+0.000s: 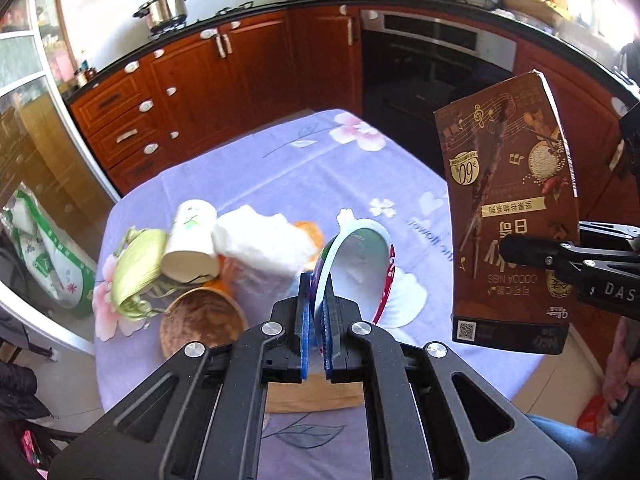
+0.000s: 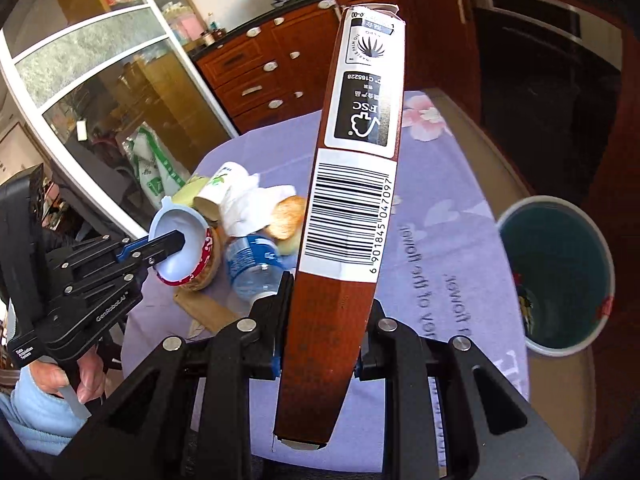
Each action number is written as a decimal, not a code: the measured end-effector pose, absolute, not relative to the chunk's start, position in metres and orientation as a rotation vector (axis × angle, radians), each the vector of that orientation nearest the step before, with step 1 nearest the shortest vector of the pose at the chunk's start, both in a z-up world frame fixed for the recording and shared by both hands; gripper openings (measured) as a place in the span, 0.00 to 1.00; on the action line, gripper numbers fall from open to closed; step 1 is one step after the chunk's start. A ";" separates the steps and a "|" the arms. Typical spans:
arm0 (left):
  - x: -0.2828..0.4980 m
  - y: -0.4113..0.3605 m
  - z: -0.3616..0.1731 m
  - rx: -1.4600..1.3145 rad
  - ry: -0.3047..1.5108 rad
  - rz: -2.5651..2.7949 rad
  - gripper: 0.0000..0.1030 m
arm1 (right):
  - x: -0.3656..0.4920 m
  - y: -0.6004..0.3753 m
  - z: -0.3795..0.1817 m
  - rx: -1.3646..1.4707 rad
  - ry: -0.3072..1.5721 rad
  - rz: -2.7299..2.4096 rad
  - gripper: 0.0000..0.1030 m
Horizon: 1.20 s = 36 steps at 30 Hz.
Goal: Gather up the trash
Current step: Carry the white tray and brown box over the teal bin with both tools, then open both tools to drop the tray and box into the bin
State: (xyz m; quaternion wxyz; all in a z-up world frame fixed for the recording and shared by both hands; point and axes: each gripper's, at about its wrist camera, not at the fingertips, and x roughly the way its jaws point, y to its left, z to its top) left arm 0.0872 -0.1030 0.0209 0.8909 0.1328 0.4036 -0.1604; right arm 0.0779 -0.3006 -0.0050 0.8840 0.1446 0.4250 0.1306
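Left wrist view: left gripper [image 1: 316, 304] pinches the thin rim of a round plastic cup [image 1: 356, 264], lifted above the lilac floral tablecloth [image 1: 320, 172]. Right gripper [image 2: 320, 344] clamps a flat brown cardboard box [image 2: 352, 168], its lower end cut off, tilted above that cloth, near the bin [image 2: 560, 276].

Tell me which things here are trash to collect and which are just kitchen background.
Job:
brown snack box in right claw
white cup in left claw
paper cup
water bottle
trash bin

Background:
steel pot
wooden cabinets
oven
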 end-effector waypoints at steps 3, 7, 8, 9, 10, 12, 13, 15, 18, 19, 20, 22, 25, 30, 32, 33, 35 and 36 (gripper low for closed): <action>0.093 -0.142 0.018 0.293 0.845 -0.401 0.05 | 0.071 -0.347 -0.008 0.334 0.870 0.182 0.22; 0.099 -0.195 0.012 0.329 0.854 -0.476 0.05 | 0.066 -0.409 -0.010 0.368 0.840 0.054 0.22; 0.101 -0.208 0.012 0.335 0.856 -0.493 0.05 | 0.065 -0.424 -0.011 0.377 0.834 0.023 0.22; 0.103 -0.220 0.011 0.339 0.860 -0.513 0.05 | 0.065 -0.437 -0.012 0.384 0.830 -0.007 0.22; 0.104 -0.232 0.010 0.344 0.863 -0.527 0.05 | 0.065 -0.449 -0.015 0.392 0.828 -0.030 0.22; 0.109 -0.255 0.007 0.354 0.872 -0.554 0.05 | 0.068 -0.472 -0.020 0.401 0.827 -0.071 0.22; 0.113 -0.265 0.005 0.358 0.878 -0.567 0.05 | 0.070 -0.477 -0.022 0.405 0.829 -0.086 0.22; 0.118 -0.284 0.000 0.367 0.889 -0.595 0.05 | 0.076 -0.490 -0.027 0.408 0.832 -0.114 0.22; 0.129 -0.309 -0.012 0.377 0.912 -0.631 0.05 | 0.086 -0.500 -0.039 0.387 0.847 -0.155 0.22; 0.132 -0.317 -0.016 0.379 0.923 -0.641 0.05 | 0.091 -0.502 -0.044 0.381 0.855 -0.164 0.22; 0.136 -0.324 -0.021 0.383 0.932 -0.648 0.05 | 0.096 -0.504 -0.048 0.374 0.862 -0.174 0.22; 0.145 -0.338 -0.030 0.390 0.950 -0.659 0.05 | 0.105 -0.506 -0.056 0.349 0.869 -0.196 0.22; 0.158 -0.353 -0.042 0.390 0.981 -0.670 0.05 | 0.118 -0.509 -0.069 0.331 0.882 -0.209 0.22; 0.173 -0.369 -0.059 0.393 1.017 -0.680 0.05 | 0.140 -0.518 -0.091 0.349 0.903 -0.211 0.32; 0.177 -0.375 -0.065 0.399 1.028 -0.684 0.05 | 0.143 -0.521 -0.095 0.368 0.901 -0.214 0.59; 0.179 -0.380 -0.068 0.401 1.033 -0.687 0.05 | 0.145 -0.521 -0.096 0.371 0.896 -0.216 0.61; 0.181 -0.386 -0.075 0.404 1.046 -0.694 0.05 | 0.146 -0.522 -0.099 0.377 0.900 -0.217 0.69; 0.182 -0.388 -0.078 0.406 1.053 -0.698 0.05 | 0.146 -0.524 -0.100 0.384 0.903 -0.219 0.73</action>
